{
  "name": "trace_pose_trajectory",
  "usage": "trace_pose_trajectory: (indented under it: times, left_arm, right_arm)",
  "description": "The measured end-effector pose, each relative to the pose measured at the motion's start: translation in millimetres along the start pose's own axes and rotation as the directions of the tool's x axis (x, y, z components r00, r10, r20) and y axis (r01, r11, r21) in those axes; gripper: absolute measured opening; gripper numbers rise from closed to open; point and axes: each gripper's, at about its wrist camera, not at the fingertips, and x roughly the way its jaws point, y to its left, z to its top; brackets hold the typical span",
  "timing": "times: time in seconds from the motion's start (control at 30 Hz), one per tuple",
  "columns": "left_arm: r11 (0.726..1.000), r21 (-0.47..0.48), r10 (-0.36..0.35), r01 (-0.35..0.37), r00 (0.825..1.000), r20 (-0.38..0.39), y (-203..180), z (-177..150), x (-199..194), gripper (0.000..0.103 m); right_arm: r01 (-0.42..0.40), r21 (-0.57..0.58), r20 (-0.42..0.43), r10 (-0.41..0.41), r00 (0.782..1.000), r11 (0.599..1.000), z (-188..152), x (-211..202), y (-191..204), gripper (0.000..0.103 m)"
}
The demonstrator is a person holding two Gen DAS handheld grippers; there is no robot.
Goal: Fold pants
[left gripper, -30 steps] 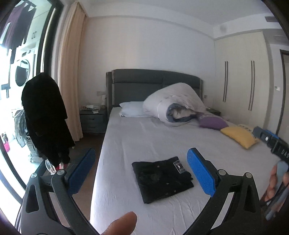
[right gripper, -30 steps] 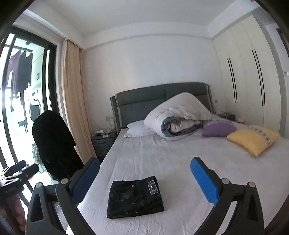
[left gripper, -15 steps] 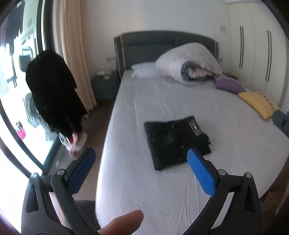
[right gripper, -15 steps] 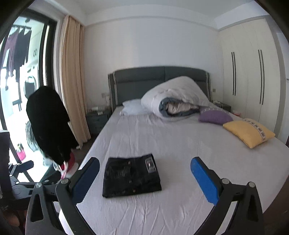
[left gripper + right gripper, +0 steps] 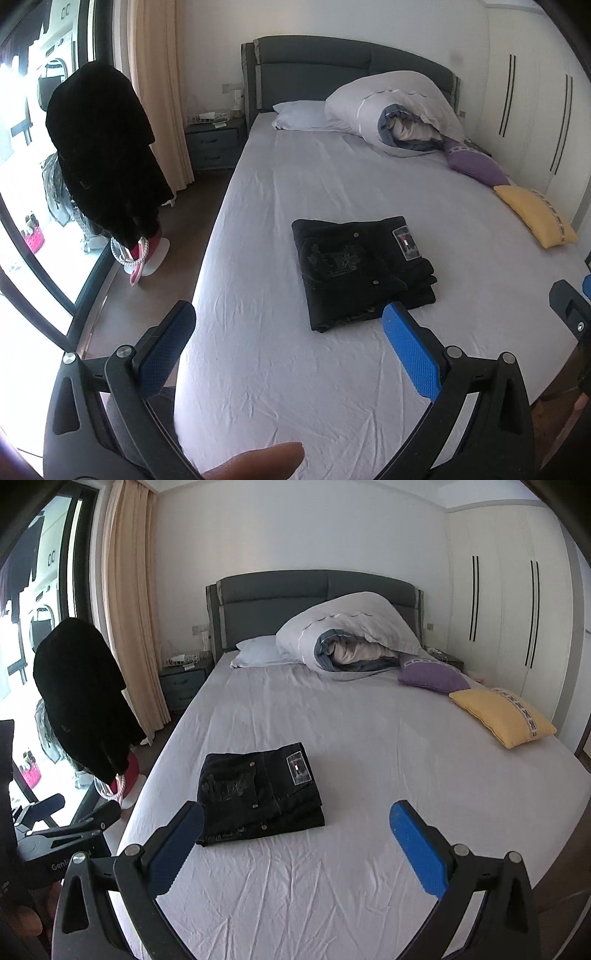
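Note:
Black pants (image 5: 360,266) lie folded into a compact rectangle on the grey bed sheet (image 5: 332,173), label patch facing up; the right wrist view shows the pants (image 5: 258,790) near the bed's left side. My left gripper (image 5: 288,332) hovers open above the bed's near edge, short of the pants, nothing between its blue pads. My right gripper (image 5: 295,825) is also open and empty, held back from the pants above the sheet (image 5: 369,746). The right gripper's black body (image 5: 569,306) shows at the right edge of the left wrist view.
A rolled duvet (image 5: 351,638), white pillow (image 5: 258,651), purple cushion (image 5: 432,675) and yellow cushion (image 5: 502,716) lie toward the headboard and right side. A dark garment (image 5: 81,698) hangs on a stand left of the bed by the window. A nightstand (image 5: 183,679) stands beside the headboard.
Both grippers have tilted downward and shifted; the left view now looks more steeply onto the bed and pants. The pants have not moved. Both grippers stay open.

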Motion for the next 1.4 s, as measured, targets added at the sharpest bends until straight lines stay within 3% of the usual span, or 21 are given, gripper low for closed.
trace_pose_trajectory:
  times: [1.4]
  left_arm:
    - [1.0, -0.012, -0.013, 0.013, 1.0, -0.015, 0.8, -4.4, 10.0, 0.103]
  right_arm:
    - [-0.017, -0.03, -0.052, 0.015, 0.999, 0.999, -18.1, 10.8, 6.3, 0.103]
